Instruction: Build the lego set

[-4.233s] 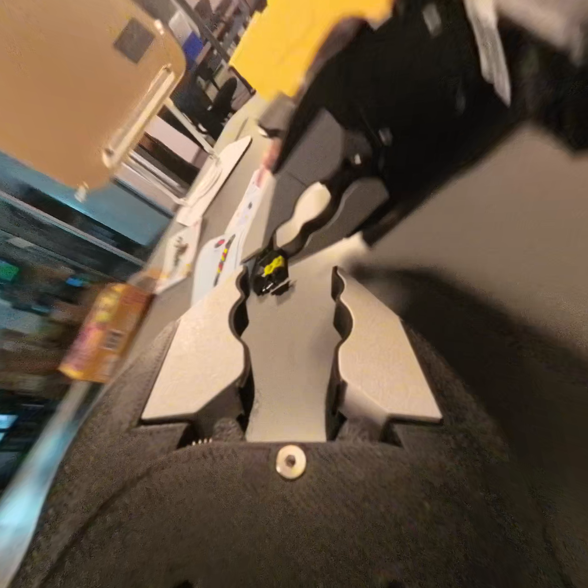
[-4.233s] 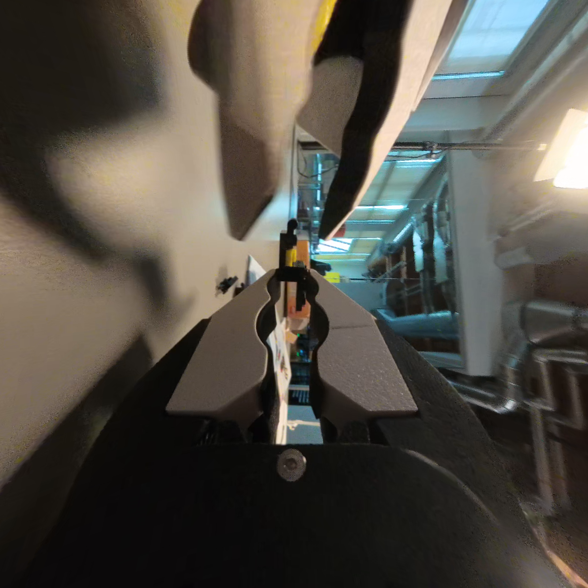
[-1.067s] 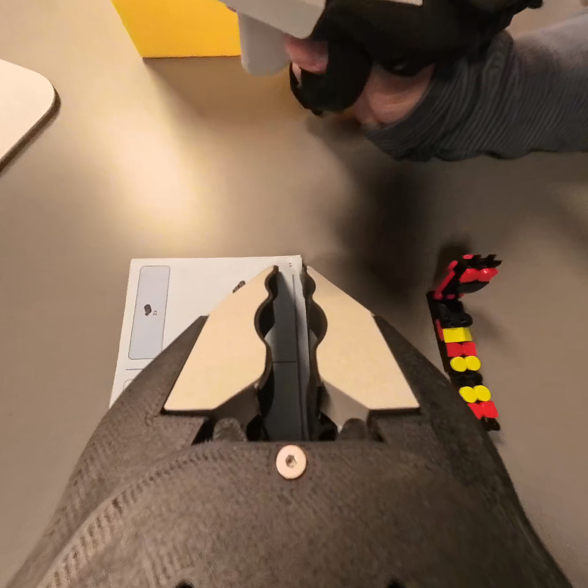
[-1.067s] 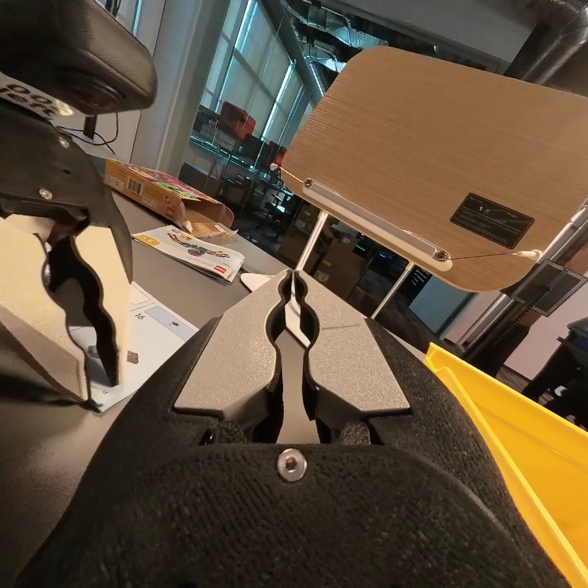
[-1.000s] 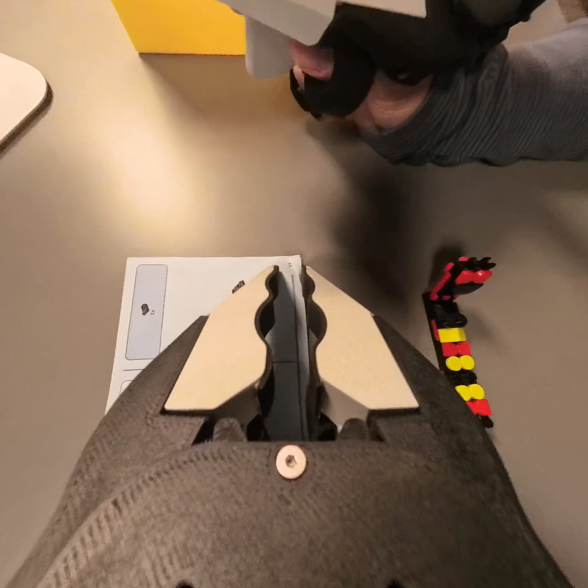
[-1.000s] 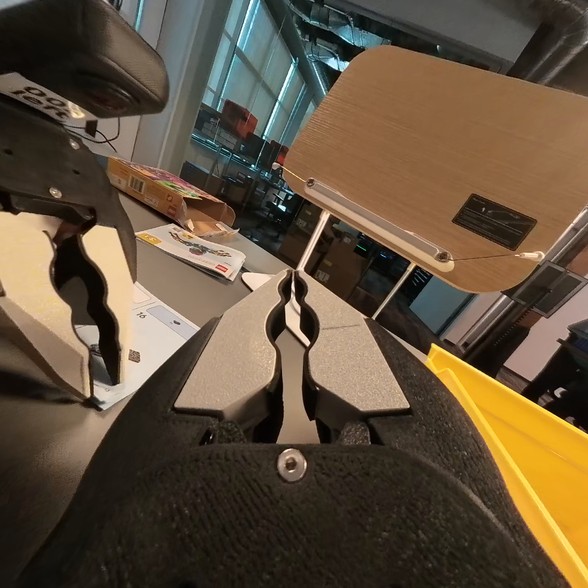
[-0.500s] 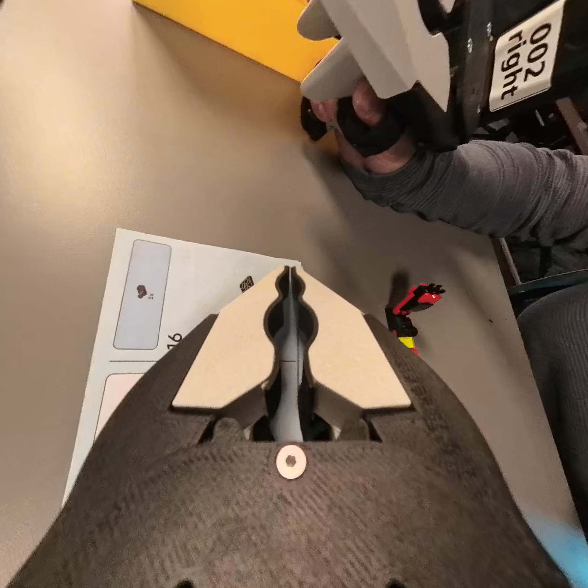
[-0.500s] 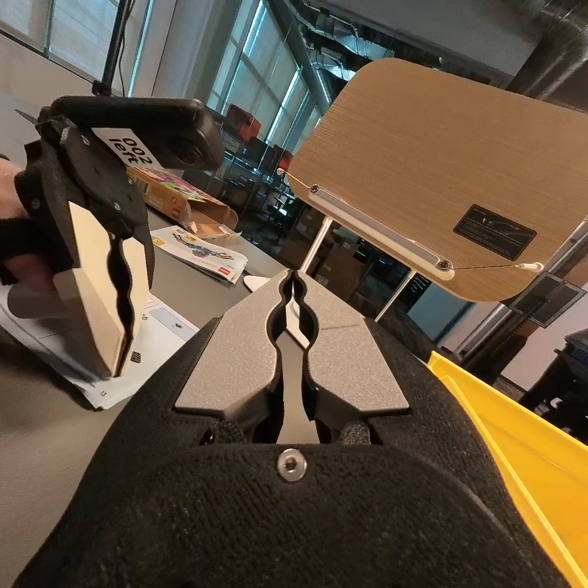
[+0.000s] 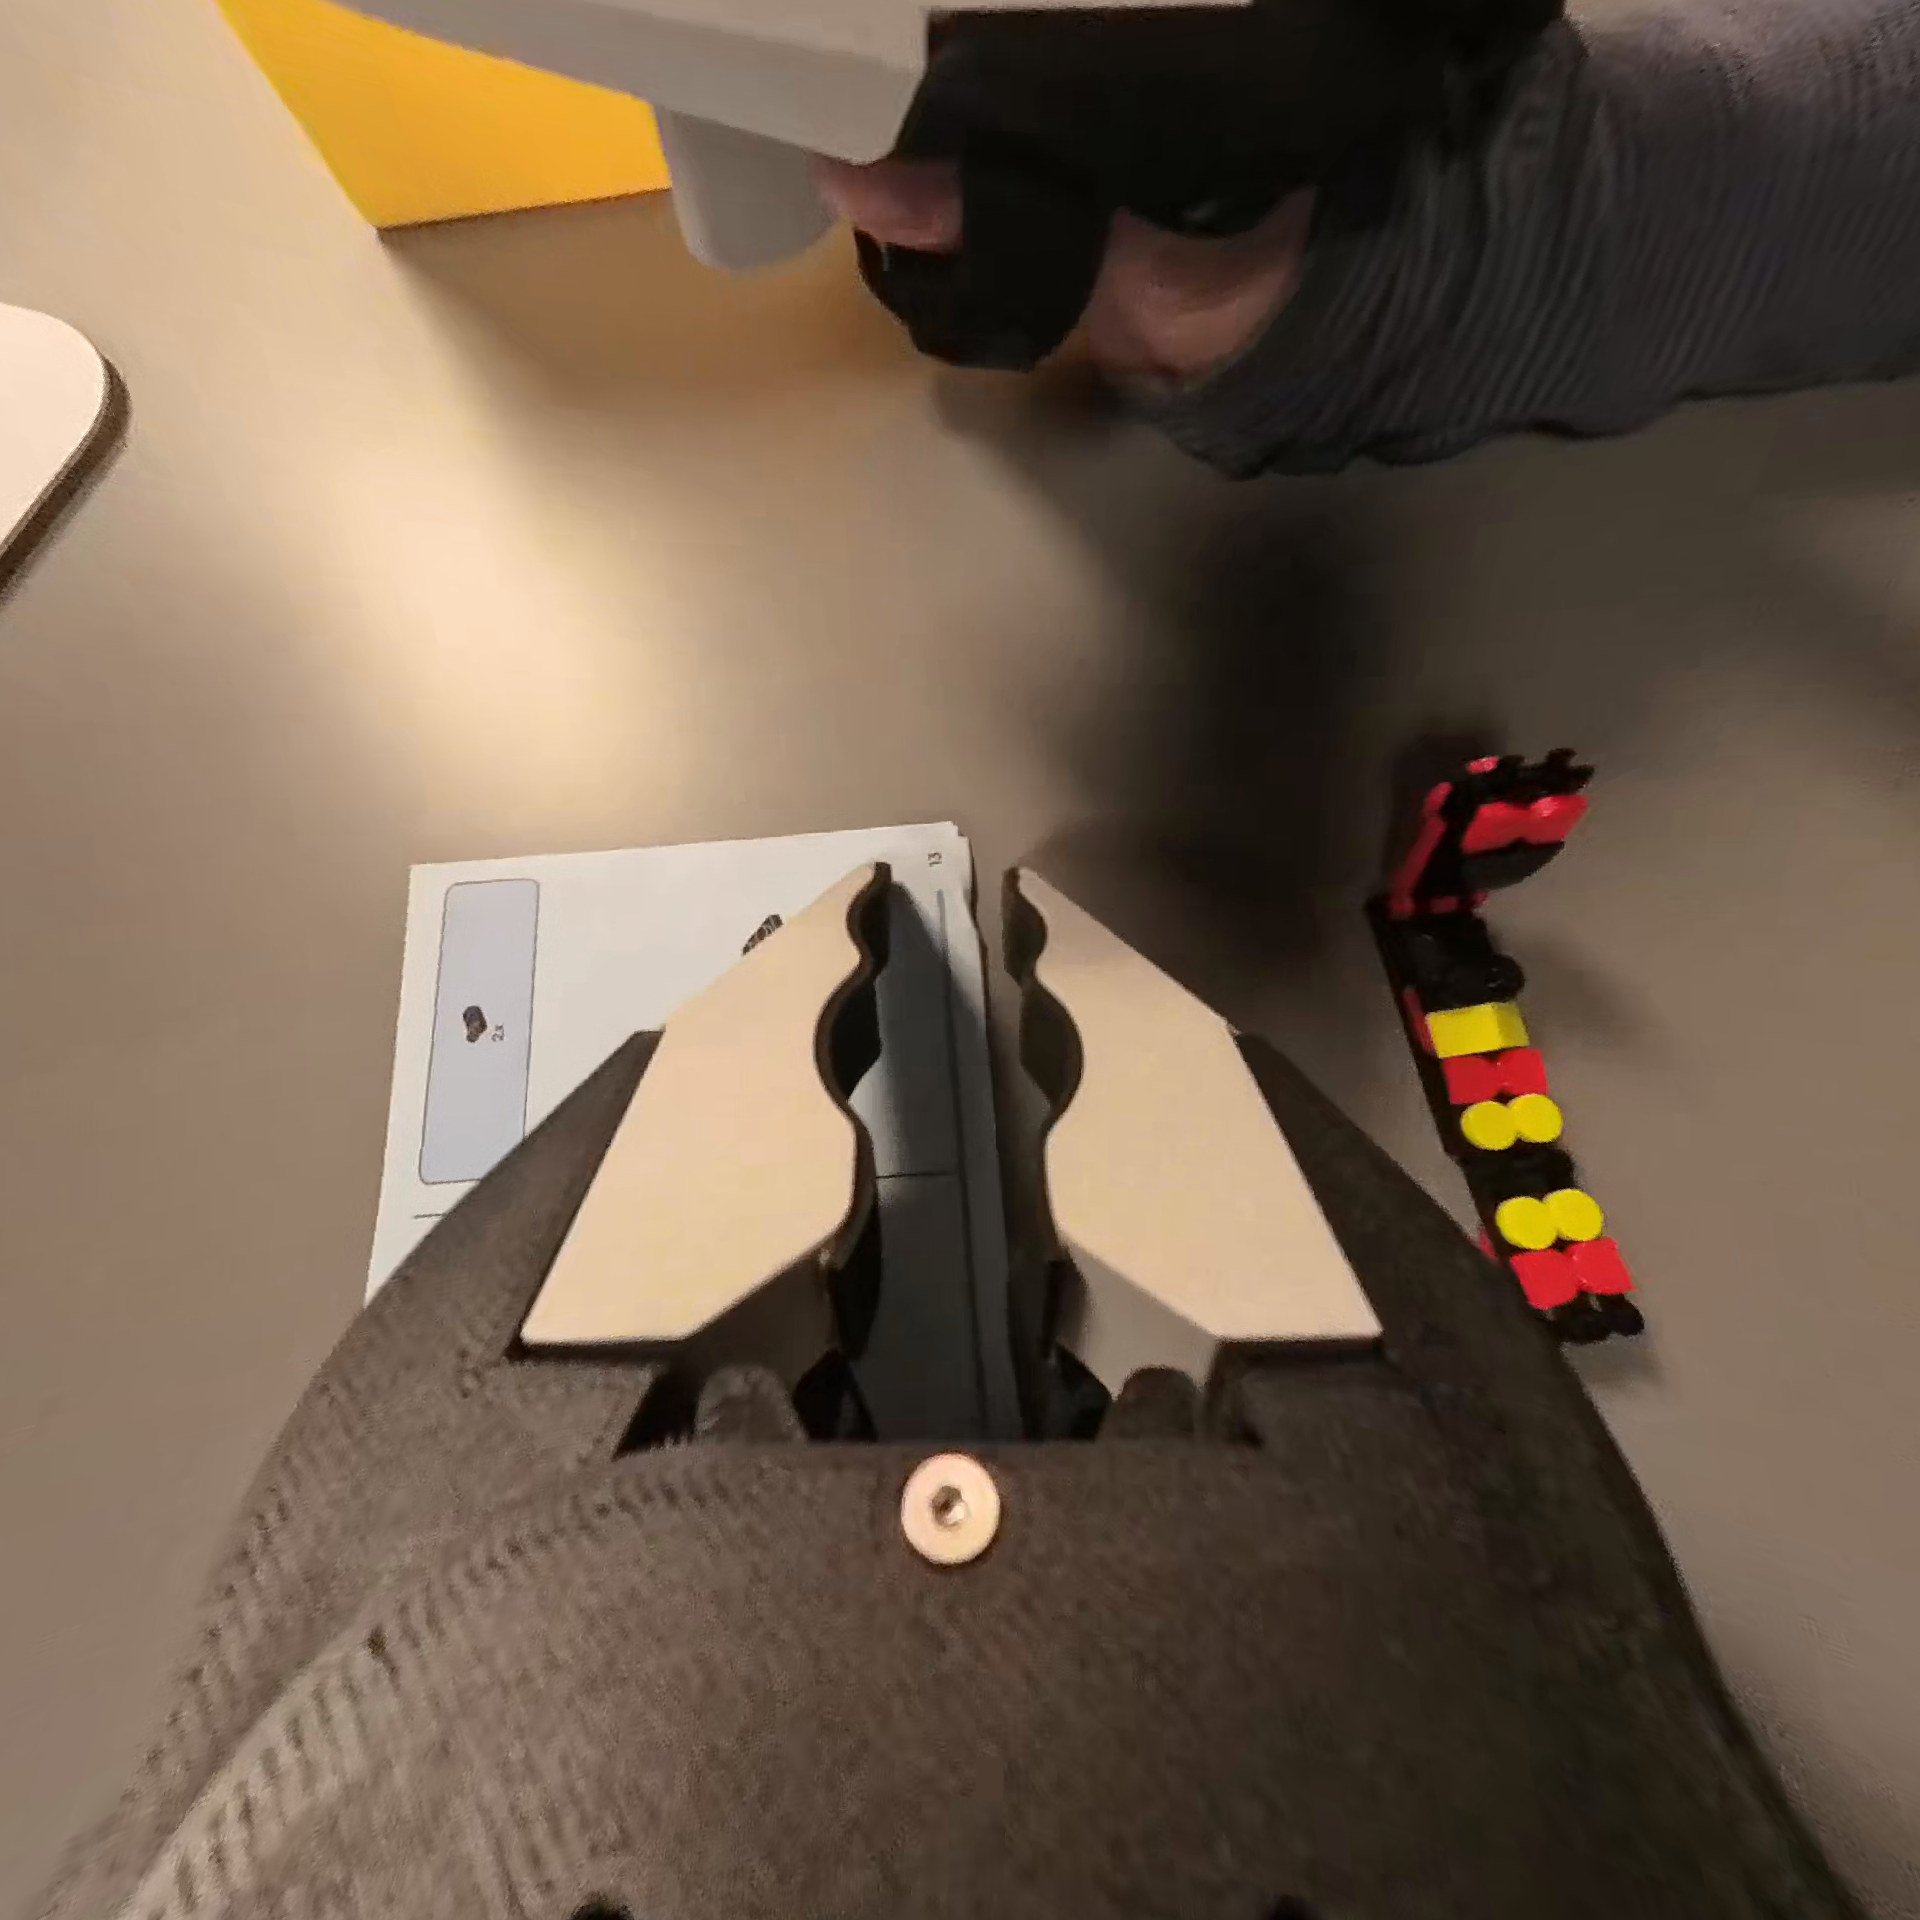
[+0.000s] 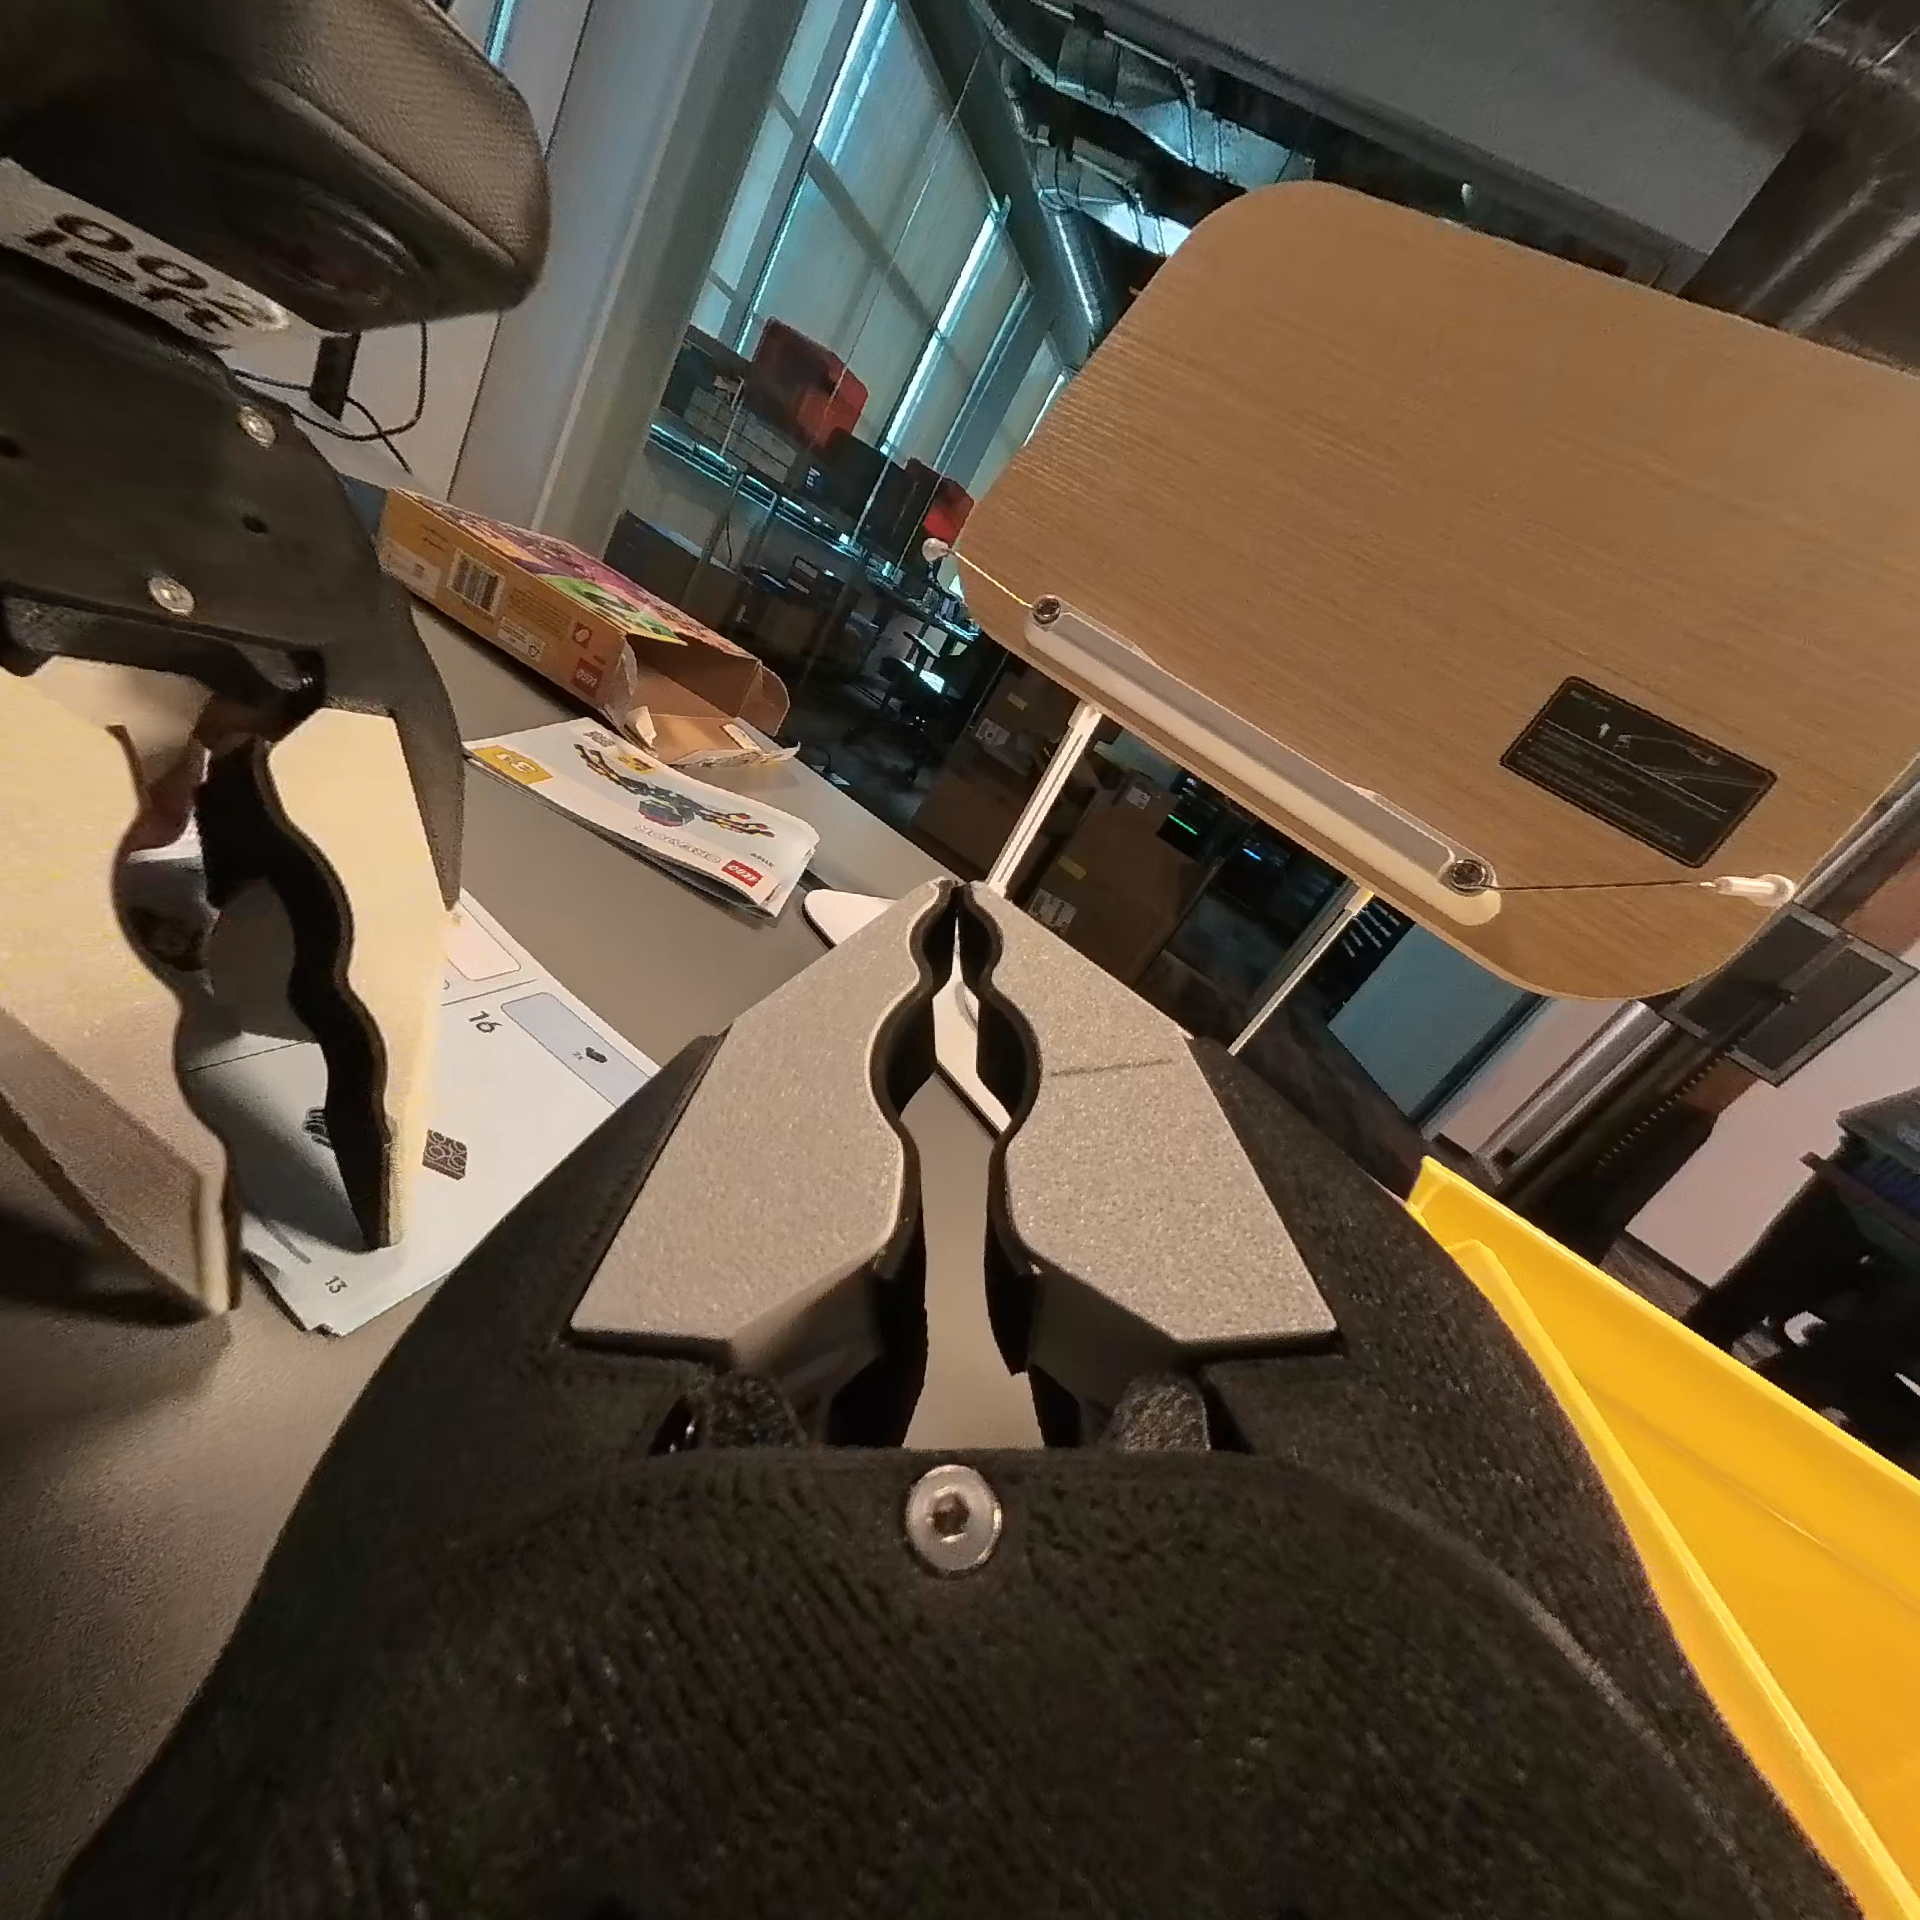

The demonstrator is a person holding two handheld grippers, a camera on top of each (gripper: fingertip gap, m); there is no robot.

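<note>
Bench [image 9: 582, 582] is tan-grey, and most of what sits on it is cut off or half covered. Far left of the left wrist view, just a rounded white corner of something flat [image 9: 42, 416] pokes in, can't tell what. Next over, the instruction sheet [image 9: 623, 935] lies flat with its near half hidden under the left hand-held gripper [image 9: 940, 888], whose jaws are parted a little with nothing between them, tips right over the sheet's right edge. Up top a yellow bin [image 9: 468, 145] is cropped by the frame, and the other gripper plus a gloved hand [image 9: 1049, 208] in a grey ribbed sleeve blocks the rest.

To the right of the sheet, well apart from the tips, the lego build [image 9: 1496, 1049] lies on the bench: a thin black strip with red and yellow pieces in a row, round yellow studs in pairs, and a red-and-black clawed bit at the far end. Slightly blurred, so the black parts are hard to make out.

Right wrist view: opened cardboard box [image 10: 561, 613] and a booklet [image 10: 655, 810] at left-centre, then the right hand-held gripper [image 10: 956, 894] clenched tip to tip on nothing, a wooden board on a stand [image 10: 1455, 540] behind it, and the yellow bin at right.
</note>
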